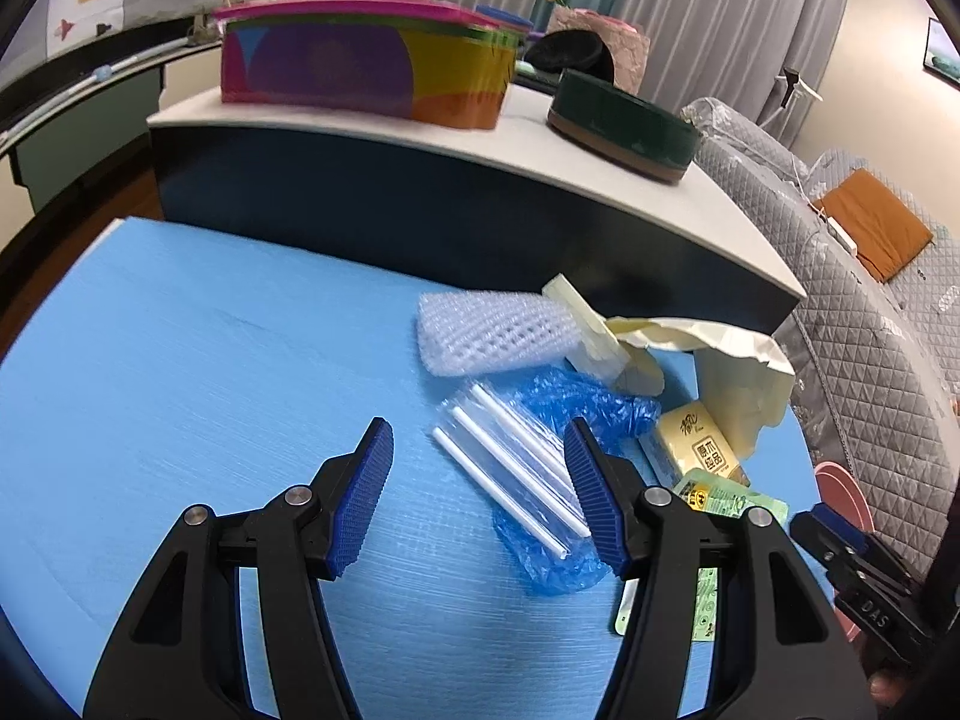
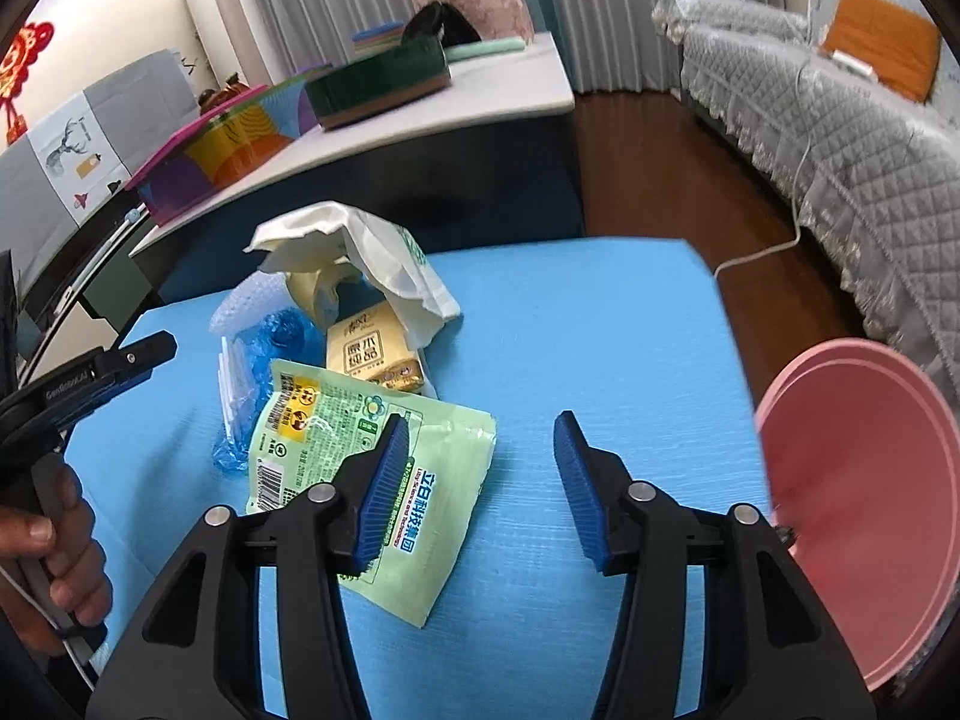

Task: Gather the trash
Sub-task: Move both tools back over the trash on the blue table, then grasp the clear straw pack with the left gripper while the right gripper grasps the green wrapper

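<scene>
Trash heaped on the blue tabletop (image 1: 180,330), all placed here from the green pouch (image 2: 336,420). Left claw (image 1: 480,492) apart, empty, above clear-wrapped straws (image 1: 510,468) on a blue crumpled bag (image 1: 576,408) left of the pouch. Right claw (image 2: 477,492) apart, clamping nothing, one pad over the pouch. Behind: yellow tissue pack (image 2: 372,348), white bag (image 2: 384,258). Right of it: pink bin (image 2: 864,480), cut off by the frame edge.
</scene>
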### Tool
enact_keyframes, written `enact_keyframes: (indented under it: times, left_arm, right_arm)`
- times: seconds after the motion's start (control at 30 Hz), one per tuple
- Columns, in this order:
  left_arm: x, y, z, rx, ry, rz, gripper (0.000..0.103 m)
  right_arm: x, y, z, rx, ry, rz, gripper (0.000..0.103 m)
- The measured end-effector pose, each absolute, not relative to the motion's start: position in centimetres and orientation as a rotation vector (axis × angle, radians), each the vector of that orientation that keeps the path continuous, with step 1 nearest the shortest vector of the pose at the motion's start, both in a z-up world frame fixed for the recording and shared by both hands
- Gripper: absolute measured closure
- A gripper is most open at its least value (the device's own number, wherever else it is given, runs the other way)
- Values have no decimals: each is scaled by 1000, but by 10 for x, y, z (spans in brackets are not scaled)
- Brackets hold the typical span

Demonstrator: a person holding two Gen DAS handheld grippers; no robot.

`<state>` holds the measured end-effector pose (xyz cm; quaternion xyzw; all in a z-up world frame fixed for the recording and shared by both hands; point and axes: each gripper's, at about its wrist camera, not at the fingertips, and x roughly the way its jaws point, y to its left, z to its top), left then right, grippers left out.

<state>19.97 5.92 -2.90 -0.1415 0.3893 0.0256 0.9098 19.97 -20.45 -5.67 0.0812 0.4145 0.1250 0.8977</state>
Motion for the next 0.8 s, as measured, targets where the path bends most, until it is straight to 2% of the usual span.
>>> enact_keyframes:
  times: [0.47,0.63,0.73,0.8]
  left_arm:
    - [215,39,-59,-316,896,-1,44]
    - [218,33,-62,-313,916,-11,44]
    - [220,32,-63,-305,930,-8,44]
    - [221,32,-66,-304,944,-5,45]
  right_arm:
    - [211,-184,-82,177,950,359,48]
    - [207,-180,-80,161,952,397,57]
    - [206,-179,-79,149,951,413,65]
    - [204,-179,-77,145,946,422,74]
